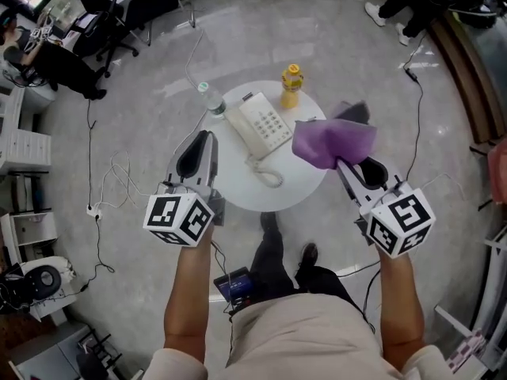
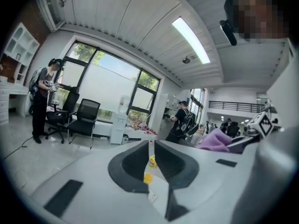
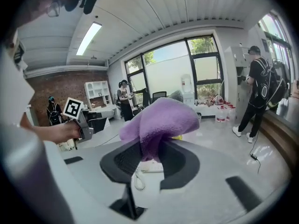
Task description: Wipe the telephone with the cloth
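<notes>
Gripping the purple cloth (image 1: 329, 142), the right gripper (image 1: 346, 167) sits right of centre in the head view, jaws clamped on a bunched fold w/ the rest of the fabric puffing out past the tips. Right gripper view confirms: cloth (image 3: 161, 118) pinched between both jaws. Left gripper (image 1: 204, 135), at centre left, has jaws drawn almost together, only a thin slit between them and nothing held; same in the left gripper view (image 2: 150, 143). Telephone (image 1: 260, 123), white, lies on the round white table (image 1: 238, 192) at upper centre, its coiled cord (image 1: 265, 172) looping toward the lower edge. Cloth shows just right of the phone in frame, not touching it. Yellow bottle (image 1: 291, 85) stands at the table's top edge, clear bottle (image 1: 210, 99) at its upper left.
</notes>
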Motion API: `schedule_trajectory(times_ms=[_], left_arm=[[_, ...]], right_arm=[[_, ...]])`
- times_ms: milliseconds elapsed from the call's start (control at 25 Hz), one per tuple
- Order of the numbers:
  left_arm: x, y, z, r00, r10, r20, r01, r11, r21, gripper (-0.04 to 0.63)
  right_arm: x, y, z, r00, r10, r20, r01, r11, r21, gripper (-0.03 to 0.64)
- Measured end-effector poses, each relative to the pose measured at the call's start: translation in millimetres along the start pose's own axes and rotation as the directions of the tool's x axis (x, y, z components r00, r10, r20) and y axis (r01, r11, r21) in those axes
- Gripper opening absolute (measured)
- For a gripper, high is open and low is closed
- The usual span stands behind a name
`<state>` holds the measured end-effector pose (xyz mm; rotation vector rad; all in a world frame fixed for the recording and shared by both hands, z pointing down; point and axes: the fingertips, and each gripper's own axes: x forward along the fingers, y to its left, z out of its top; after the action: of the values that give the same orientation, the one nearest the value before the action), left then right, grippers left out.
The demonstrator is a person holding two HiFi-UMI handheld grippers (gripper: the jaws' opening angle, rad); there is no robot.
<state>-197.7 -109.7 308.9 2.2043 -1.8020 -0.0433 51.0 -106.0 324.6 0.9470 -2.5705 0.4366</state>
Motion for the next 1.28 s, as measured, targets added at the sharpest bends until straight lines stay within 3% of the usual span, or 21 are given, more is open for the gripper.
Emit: schedule_trajectory(times_ms=[160,480,920,1280], left_arm=[[-24.7,-31.8,22.7,0.996,-0.081,-0.029,0.083,0.994,0.070,0.025],[-76.9,-89.5,47.2,0.973,-0.192,-0.124,0.208,0.969,0.130,0.018],[-147.8,-161.2,89.0,0.973,-0.214,-0.091,0.228,0.955,0.188,0.018],[-182.5,-185.0,80.4,0.976,-0.209,-0.059,0.217,0.960,0.180,0.018]], right_arm=[[-19.3,4.9,20.9,0.999,0.014,0.045,-0.012,0.999,-0.032,0.095],[-67.3,20.3,52.7,0.993,0.041,0.113,-0.033,0.997,-0.073,0.095],[-139.9,62.7,81.2,0.981,0.101,0.165,-0.076,0.985,-0.154,0.083],[-173.0,85.6,69.2,0.979,0.143,0.148,-0.114,0.976,-0.186,0.083]])
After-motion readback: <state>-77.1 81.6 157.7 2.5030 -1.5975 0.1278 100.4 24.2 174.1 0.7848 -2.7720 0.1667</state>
